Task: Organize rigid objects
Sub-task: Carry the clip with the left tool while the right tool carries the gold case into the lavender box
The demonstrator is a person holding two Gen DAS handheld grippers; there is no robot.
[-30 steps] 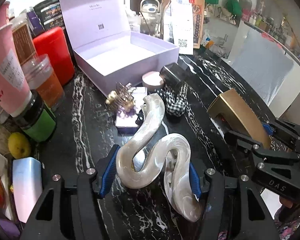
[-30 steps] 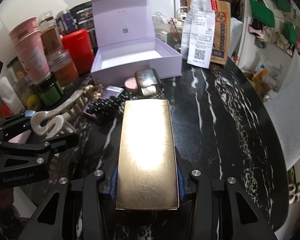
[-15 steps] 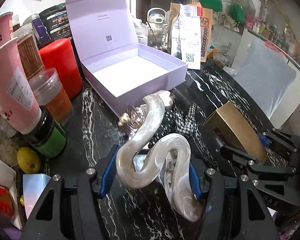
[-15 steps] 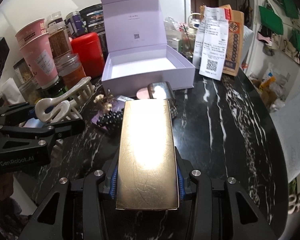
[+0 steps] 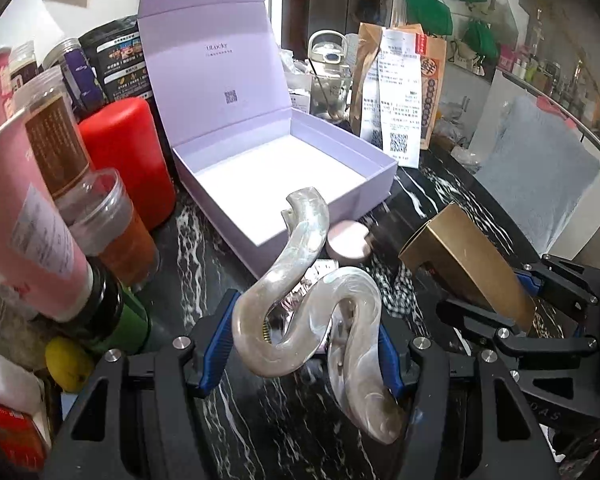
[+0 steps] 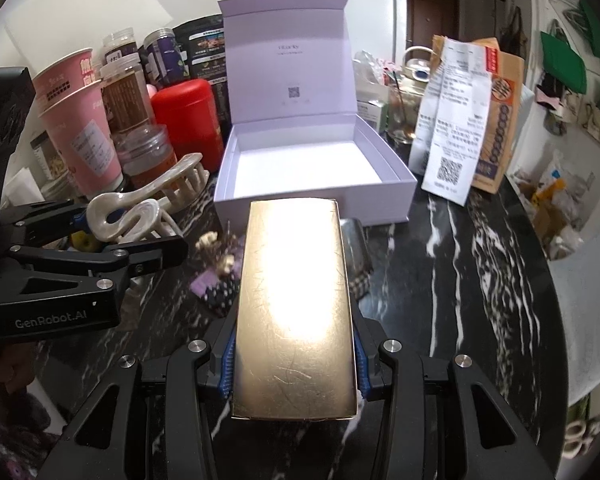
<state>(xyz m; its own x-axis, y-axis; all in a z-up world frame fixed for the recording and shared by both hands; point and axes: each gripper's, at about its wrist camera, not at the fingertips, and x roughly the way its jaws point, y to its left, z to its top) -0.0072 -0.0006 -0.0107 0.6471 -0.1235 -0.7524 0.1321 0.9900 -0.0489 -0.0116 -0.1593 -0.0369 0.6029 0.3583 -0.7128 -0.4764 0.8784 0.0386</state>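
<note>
My left gripper (image 5: 306, 354) is shut on a pearly white hair claw clip (image 5: 300, 280), held above the table in front of the open lilac box (image 5: 284, 176). The clip also shows in the right wrist view (image 6: 140, 208). My right gripper (image 6: 294, 364) is shut on a flat gold box (image 6: 296, 296), whose far end reaches the lilac box's front wall (image 6: 316, 204). The gold box also shows at the right of the left wrist view (image 5: 464, 260). The lilac box is empty with its lid upright.
On the black marble table (image 6: 460, 280) lie a pink round compact (image 5: 348, 242), a checked scrunchie (image 5: 400, 292), a small metallic case (image 6: 354, 244) and a gold hair ornament (image 6: 216, 252). Jars, pink cups and a red canister (image 5: 128, 160) crowd the left. A paper bag with receipt (image 6: 460, 132) stands right.
Both grippers have risen and moved forward toward the lilac box, carrying the clip and the gold box. The small items on the table now sit lower and nearer.
</note>
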